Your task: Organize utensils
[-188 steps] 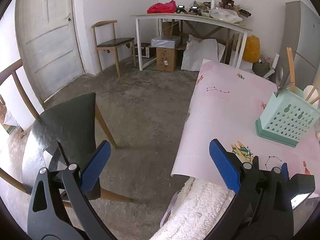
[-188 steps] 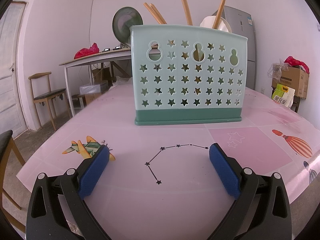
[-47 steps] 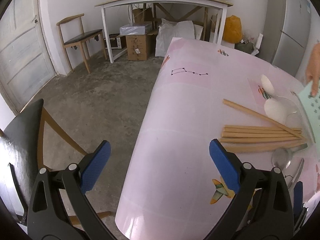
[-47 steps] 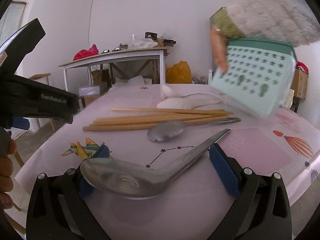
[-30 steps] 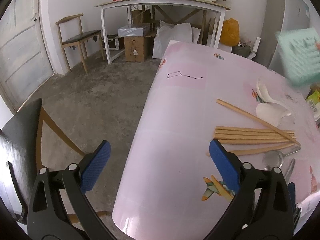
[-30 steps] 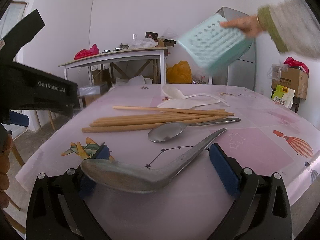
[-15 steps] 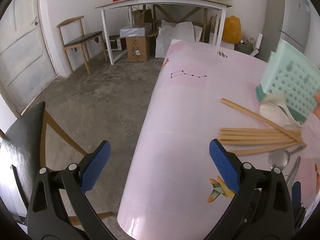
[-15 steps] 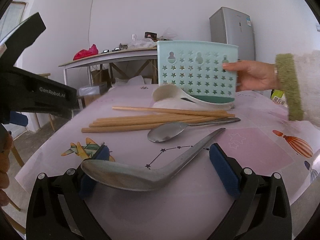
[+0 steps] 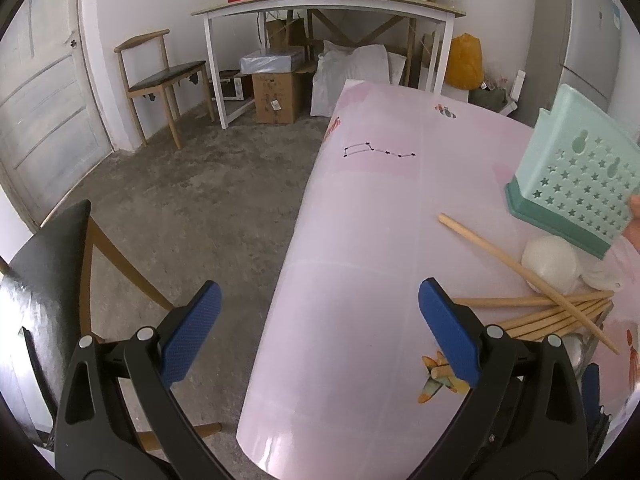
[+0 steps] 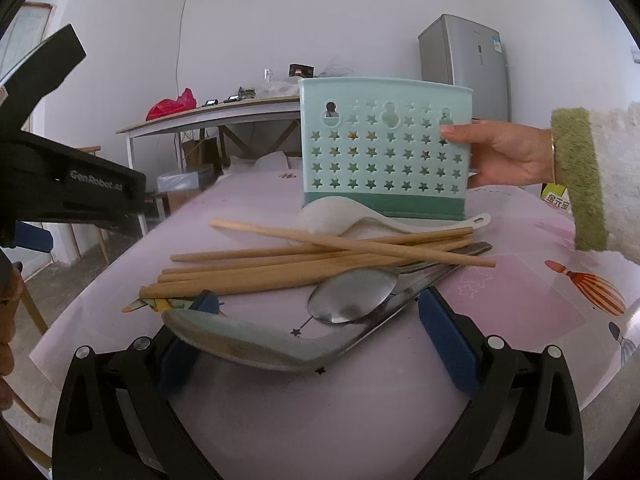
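Both hand-held grippers, left [image 9: 316, 332] and right [image 10: 318, 322], gape wide; bare hand [image 10: 506, 156] steadies mint star-holed plastic caddy [image 10: 384, 152] behind wooden chopsticks [image 10: 304, 258].

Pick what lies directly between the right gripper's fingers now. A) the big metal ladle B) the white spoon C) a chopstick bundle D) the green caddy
A: the ladle lies across the open right gripper, bowl by one finger, while the chopsticks, white spoon and caddy sit farther back.
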Tool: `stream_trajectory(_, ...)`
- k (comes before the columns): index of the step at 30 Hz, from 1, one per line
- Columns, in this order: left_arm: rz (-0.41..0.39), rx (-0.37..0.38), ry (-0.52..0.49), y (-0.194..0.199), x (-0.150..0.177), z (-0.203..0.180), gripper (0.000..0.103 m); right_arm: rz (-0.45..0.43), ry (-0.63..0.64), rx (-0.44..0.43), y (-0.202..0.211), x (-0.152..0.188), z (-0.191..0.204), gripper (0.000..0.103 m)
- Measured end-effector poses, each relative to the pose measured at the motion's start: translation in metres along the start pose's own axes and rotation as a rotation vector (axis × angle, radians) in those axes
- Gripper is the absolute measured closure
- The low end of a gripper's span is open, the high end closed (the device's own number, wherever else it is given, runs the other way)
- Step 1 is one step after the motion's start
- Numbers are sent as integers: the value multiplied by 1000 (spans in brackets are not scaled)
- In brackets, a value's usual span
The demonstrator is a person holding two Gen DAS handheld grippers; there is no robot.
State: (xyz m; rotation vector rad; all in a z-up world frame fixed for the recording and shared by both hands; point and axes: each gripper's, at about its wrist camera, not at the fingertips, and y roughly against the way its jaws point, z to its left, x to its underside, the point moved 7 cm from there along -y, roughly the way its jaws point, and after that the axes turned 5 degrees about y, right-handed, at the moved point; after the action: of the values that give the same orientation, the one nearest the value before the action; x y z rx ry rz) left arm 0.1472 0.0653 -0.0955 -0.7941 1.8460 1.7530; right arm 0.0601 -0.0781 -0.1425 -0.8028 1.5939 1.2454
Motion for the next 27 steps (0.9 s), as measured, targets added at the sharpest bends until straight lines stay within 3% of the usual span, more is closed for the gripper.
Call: stream_trajectory(27, -53, -31, 62, 45, 0, 22, 8, -6, -1, 5, 0, -1, 1, 6)
